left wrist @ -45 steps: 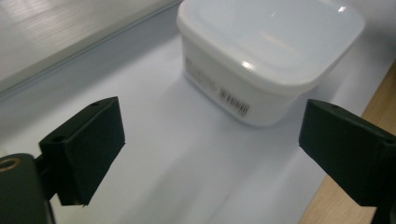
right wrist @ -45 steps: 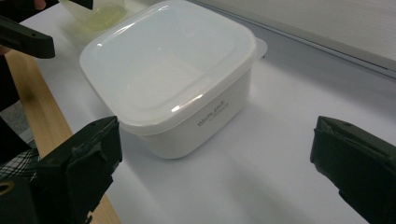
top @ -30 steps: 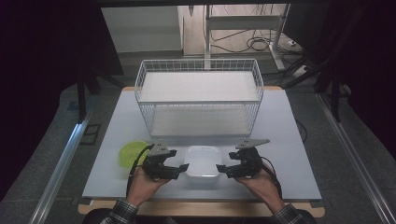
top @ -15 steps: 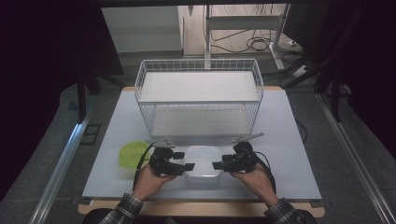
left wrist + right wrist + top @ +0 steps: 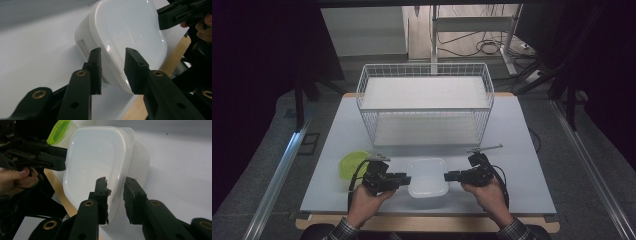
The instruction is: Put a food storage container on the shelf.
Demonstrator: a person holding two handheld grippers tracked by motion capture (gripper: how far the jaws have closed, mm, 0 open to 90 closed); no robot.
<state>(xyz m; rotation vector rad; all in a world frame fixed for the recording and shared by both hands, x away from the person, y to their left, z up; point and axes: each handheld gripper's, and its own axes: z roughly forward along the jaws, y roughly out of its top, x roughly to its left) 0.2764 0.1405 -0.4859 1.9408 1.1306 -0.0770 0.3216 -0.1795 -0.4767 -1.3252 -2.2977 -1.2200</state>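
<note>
A: Main thing?
B: White plastic container (image 5: 428, 177), near edge of the pale table (image 5: 522, 150), straight in front of the person, between both grippers. It looks lidded in the gripper views, smooth white top, rim overhanging the body.
A: Left gripper?
B: Left gripper (image 5: 404, 178) sits at the container's left edge, pointing inward. In the left gripper view (image 5: 113, 68) the jaws straddle the rim (image 5: 110, 61), one on each side. Jaws have just been closing, gap narrow now. Small slivers of space beside the rim, so I can't call it clamped yet.
A: Right gripper?
B: Right gripper (image 5: 451, 176) mirrors it at the container's right edge. In the right gripper view (image 5: 115, 201) the rim runs between the jaws, also just been closing. The inner pad (image 5: 103, 195) looks chewed up and seems to meet the lid; the outer one looks a touch off the wall. Can't tell if it grips.
A: Container lifted?
B: Can't tell. From the high view it looks to be resting on the table.
A: Anything else?
B: Green bowl (image 5: 354, 164) left of the left gripper, close by; its green rim (image 5: 59, 131) peeks behind the container in the right gripper view. White wire basket (image 5: 424, 105) stands farther back, well apart from the container.
</note>
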